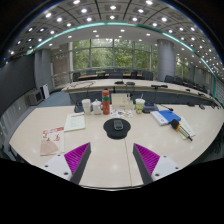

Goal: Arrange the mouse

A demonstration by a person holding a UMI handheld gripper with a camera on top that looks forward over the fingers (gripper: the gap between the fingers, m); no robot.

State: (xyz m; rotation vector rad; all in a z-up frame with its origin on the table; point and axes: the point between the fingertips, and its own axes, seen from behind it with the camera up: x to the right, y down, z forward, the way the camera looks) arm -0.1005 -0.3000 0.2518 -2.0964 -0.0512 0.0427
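Item: mouse [118, 125] on round dark mat [117, 128], mid-table [40, 125], untouched.

Gripper [111, 160] spread wide and holding nothing, fingers over the table's near edge; the mouse lies beyond them, well apart. Arranging seems not yet begun: reach, grasp and placement all remain. Bare tabletop between fingers and mat gives open room. Bottles and cups [104, 103] crowd the far edge, papers [75, 122] one side, probably books [166, 117] the other.
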